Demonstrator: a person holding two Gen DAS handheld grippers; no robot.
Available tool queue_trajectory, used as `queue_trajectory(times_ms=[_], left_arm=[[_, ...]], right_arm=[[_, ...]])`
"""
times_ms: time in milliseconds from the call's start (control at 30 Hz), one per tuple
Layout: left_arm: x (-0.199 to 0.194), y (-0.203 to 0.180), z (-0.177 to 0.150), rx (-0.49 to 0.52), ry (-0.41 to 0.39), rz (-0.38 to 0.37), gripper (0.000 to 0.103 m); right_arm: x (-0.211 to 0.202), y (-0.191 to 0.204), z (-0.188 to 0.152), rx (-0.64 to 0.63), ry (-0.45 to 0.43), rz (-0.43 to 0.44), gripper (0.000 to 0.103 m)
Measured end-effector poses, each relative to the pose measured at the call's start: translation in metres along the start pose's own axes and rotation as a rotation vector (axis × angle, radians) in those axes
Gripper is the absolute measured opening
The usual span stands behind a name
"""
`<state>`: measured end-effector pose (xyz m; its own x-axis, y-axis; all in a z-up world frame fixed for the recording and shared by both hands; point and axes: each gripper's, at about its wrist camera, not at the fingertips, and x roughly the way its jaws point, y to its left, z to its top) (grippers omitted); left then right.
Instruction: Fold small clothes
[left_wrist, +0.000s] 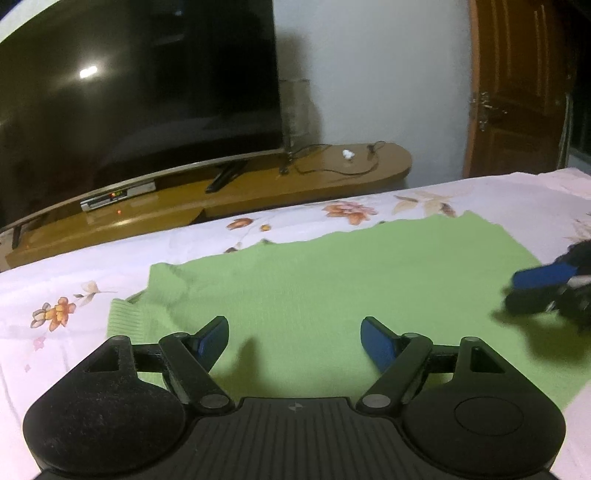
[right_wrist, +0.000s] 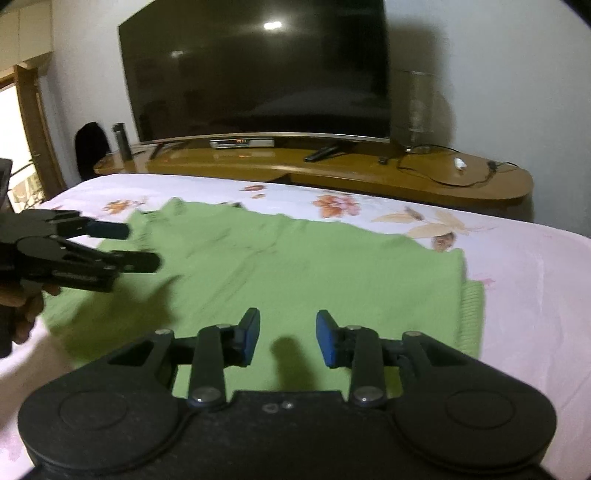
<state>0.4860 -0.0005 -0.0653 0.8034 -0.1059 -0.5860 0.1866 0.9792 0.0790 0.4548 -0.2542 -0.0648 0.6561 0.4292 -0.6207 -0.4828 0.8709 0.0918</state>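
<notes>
The light green knitted garment lies flat on the floral white bedsheet. Both the left gripper and right gripper hover with jaws open, empty; each should pinch the six o'clock hem evenly.

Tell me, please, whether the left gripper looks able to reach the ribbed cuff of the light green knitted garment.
Probably yes. The left gripper hangs open over the light green knitted garment, and the ribbed cuff lies uncovered on the floral bedsheet beside its left finger, nothing between.
</notes>
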Motion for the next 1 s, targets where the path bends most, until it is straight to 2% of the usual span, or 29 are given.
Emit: queue_trajectory(times_ms=[167,300,367,467,533,600,633,667,700,733,800,900,1000], left_arm=[[-0.012,-0.017,-0.010,-0.008,0.012,-0.028,0.078],[-0.008,-0.026,-0.033,0.016,0.081,-0.038,0.078],[-0.011,-0.027,-0.048,0.071,0.089,-0.013,0.078],[-0.043,-0.004,-0.059,0.025,0.084,0.050,0.080],[-0.076,0.024,-0.074,-0.057,0.060,0.081,0.080],[-0.104,0.061,-0.096,-0.248,0.082,0.070,0.080],[-0.113,0.076,-0.107,-0.350,0.085,0.052,0.079],[-0.121,0.092,-0.121,-0.480,0.090,0.004,0.075],[-0.123,0.103,-0.131,-0.575,0.092,-0.040,0.063],[-0.125,0.112,-0.140,-0.677,0.077,-0.076,0.062],[-0.123,0.121,-0.150,-0.839,0.042,-0.144,0.062],[-0.110,0.121,-0.156,-0.962,-0.002,-0.175,0.062],[-0.096,0.114,-0.156,-1.017,-0.052,-0.185,0.062]], right_arm=[[-0.004,0.022,-0.011,0.007,0.021,0.022,0.034],[-0.008,0.027,-0.024,-0.001,0.057,0.013,0.034],[-0.010,0.021,-0.031,0.000,0.083,-0.015,0.035],[-0.020,-0.004,-0.045,0.017,0.124,-0.100,0.033],[-0.034,-0.017,-0.048,0.052,0.133,-0.114,0.031],[-0.051,-0.018,-0.046,0.074,0.107,-0.110,0.033],[-0.059,-0.016,-0.045,0.085,0.079,-0.091,0.031],[-0.065,-0.014,-0.044,0.102,0.058,-0.073,0.028],[-0.067,-0.013,-0.043,0.118,0.043,-0.059,0.015],[-0.069,-0.009,-0.042,0.134,0.023,-0.045,0.010],[-0.067,0.001,-0.038,0.162,-0.010,-0.031,0.010],[-0.055,0.009,-0.031,0.216,-0.017,0.013,0.010],[-0.039,0.021,-0.027,0.256,-0.014,0.050,0.010]])
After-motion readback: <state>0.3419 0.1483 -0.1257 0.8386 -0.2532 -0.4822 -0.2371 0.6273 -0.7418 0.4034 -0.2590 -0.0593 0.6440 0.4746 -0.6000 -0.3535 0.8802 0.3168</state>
